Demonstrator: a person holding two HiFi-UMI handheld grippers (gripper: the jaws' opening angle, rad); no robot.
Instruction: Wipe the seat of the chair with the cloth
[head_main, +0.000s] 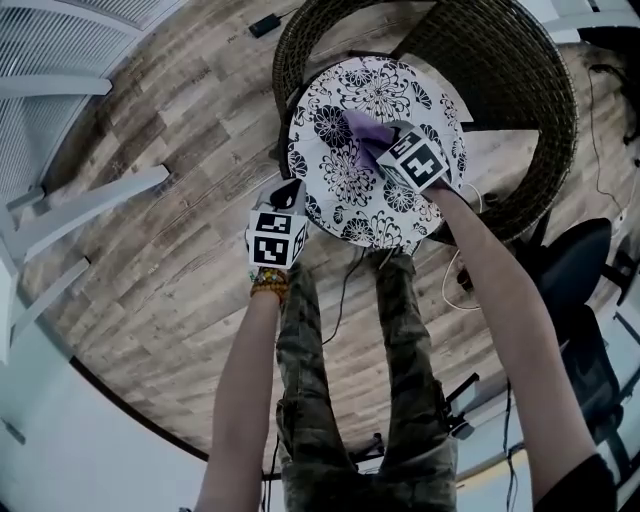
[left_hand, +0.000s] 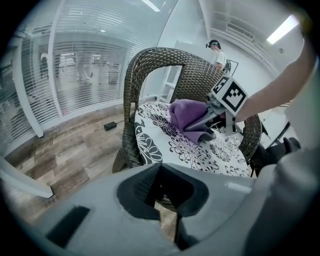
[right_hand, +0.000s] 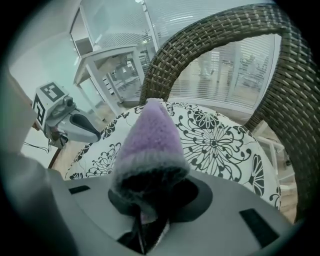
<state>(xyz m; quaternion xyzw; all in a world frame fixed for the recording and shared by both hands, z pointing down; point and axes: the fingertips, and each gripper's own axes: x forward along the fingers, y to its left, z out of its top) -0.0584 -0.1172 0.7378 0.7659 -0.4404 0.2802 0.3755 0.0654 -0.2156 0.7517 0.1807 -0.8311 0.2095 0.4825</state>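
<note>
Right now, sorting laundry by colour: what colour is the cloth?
Purple; the cloth shows best in the left gripper view.

Office-type interior. Evidence: glass partitions (left_hand: 80, 75) with slatted blinds (left_hand: 95, 52), wood-plank floor (head_main: 150, 260), ceiling strip light (left_hand: 283, 29), white shelving unit (right_hand: 107, 67), wicker chair (left_hand: 196, 77).

The head view looks steeply down on the chair seat (head_main: 330, 130); both gripper views skim it closely, facing the backrest (right_hand: 200, 45).

Fuzzy purple cloth (right_hand: 148, 142), woven wicker chair (head_main: 500, 70), wood-plank floor (head_main: 180, 200).
</note>
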